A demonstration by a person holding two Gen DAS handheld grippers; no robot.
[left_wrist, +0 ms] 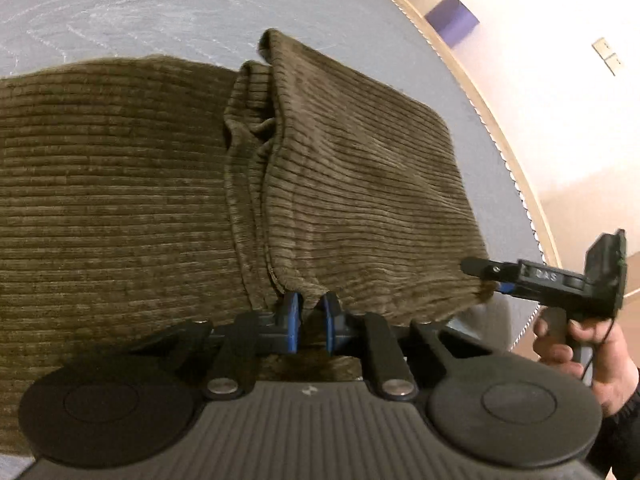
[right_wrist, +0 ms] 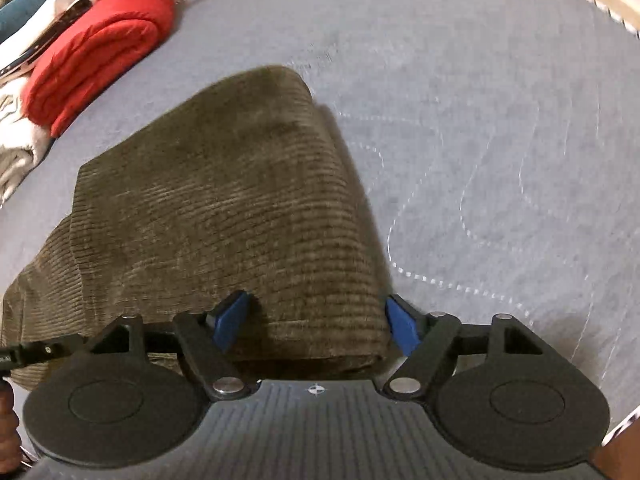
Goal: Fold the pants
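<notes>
The pants (left_wrist: 132,184), brown corduroy, lay on the gray bed cover (right_wrist: 480,140) straight ahead of both grippers. Judging by the loose layers, the fold could slide apart if only one side were lifted. The right gripper (right_wrist: 316,320) stood wide, straddling the thick folded edge unpressed. The left gripper (left_wrist: 311,310) was nearly closed, pinching a hem.
</notes>
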